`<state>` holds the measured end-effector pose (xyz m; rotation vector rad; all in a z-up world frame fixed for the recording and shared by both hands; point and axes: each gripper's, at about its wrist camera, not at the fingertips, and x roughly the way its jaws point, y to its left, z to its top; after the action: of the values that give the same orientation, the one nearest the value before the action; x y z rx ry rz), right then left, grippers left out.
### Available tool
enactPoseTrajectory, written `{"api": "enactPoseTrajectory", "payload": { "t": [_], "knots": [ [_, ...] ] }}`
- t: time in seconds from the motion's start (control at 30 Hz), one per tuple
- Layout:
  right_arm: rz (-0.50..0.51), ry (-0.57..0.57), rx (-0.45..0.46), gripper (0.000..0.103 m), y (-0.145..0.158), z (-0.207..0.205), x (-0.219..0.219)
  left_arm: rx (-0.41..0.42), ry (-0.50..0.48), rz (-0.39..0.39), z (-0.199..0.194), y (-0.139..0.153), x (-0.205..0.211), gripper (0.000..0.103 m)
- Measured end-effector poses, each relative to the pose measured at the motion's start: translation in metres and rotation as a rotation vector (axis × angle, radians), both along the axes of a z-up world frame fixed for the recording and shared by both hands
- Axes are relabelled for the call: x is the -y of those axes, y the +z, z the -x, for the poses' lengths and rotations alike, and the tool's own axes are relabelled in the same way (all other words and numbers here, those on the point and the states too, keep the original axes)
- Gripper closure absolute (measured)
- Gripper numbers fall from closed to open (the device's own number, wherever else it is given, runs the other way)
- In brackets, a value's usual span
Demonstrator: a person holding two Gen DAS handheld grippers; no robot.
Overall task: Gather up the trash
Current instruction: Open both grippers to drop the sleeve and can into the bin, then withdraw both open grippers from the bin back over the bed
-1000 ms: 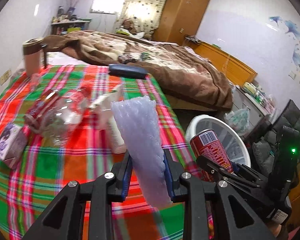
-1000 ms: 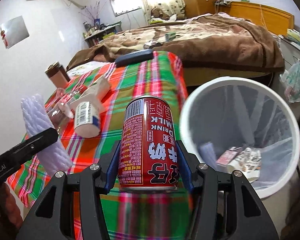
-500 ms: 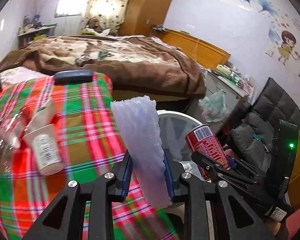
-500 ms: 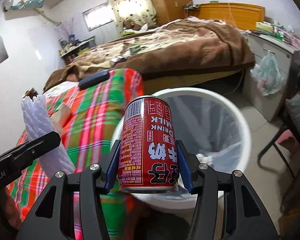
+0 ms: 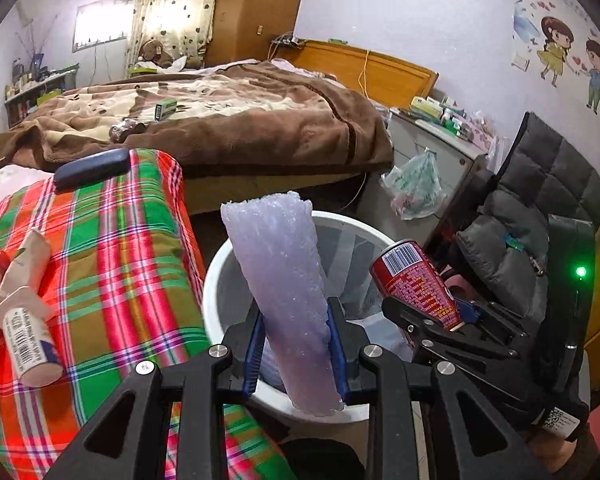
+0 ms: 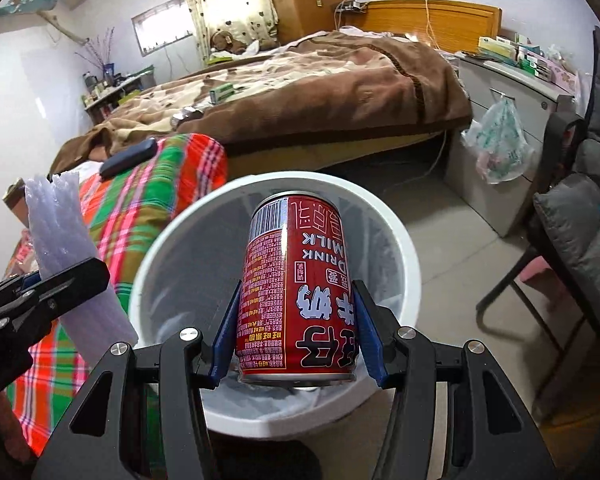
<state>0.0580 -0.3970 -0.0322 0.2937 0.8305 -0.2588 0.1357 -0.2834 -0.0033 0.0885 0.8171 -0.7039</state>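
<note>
Red printed tin, one drink can [image 6: 298,300], marked "MILK DRINK" with a barcode near its upper end. It stands with its long axis upright, running up between the blue pads, and is clamped at mid-body by the right gripper [image 6: 296,320], whose jaws stand wide to the can's width. It hangs directly over the mouth of the white round waste bin [image 6: 396,224], inside the rim line on the near side. Judged: opening the jaws should drop it straight in, with little or no further travel.

Pale lilac foam sleeve [image 5: 284,300], ribbed, translucent and soft, a flattened tube. Its long axis is upright with a slight lean and stands well proud of the fingers; it is pinched narrow by the left gripper [image 5: 294,344], the jaws nearly closed on it. It is over the bin's rim [image 5: 212,280] on the side nearest the bed edge.

Bin lined with a thin white bag; it stands on the floor just beside the edge of the plaid-covered bed [image 5: 112,264]. A tube [image 5: 24,344] lies on the plaid.

Of the two, the right gripper sits more centrally over the bin.
</note>
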Motion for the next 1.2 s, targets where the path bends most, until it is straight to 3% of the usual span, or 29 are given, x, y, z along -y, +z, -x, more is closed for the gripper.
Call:
{"api": "enactPoseTrajectory", "payload": {
  "t": [0.23, 0.27, 0.37, 0.4, 0.73, 1.2],
  "knots": [
    [0.014, 0.0, -0.053, 0.049, -0.012, -0.005, 0.007, -0.009, -0.021, -0.021, -0.007, -0.009, 0.017, 0.073],
    [0.013, 0.001, -0.056, 0.049, -0.013, -0.005, 0.007, -0.015, -0.025, -0.023, -0.008, -0.01, 0.019, 0.07],
    [0.021, -0.01, -0.052, 0.049, -0.012, -0.002, 0.007, -0.02, -0.021, -0.019, -0.008, -0.012, 0.017, 0.046],
    [0.023, -0.013, -0.049, 0.049, -0.011, -0.002, 0.007, -0.016, -0.02, -0.018, -0.008, -0.012, 0.017, 0.044],
    [0.037, -0.038, -0.018, 0.044, -0.003, 0.003, 0.003, -0.019, 0.001, 0.003, -0.003, -0.008, 0.002, 0.044],
    [0.015, 0.007, 0.039, 0.044, 0.009, 0.002, -0.028, 0.007, 0.104, 0.03, 0.004, 0.009, -0.06, 0.044]
  ]
}}
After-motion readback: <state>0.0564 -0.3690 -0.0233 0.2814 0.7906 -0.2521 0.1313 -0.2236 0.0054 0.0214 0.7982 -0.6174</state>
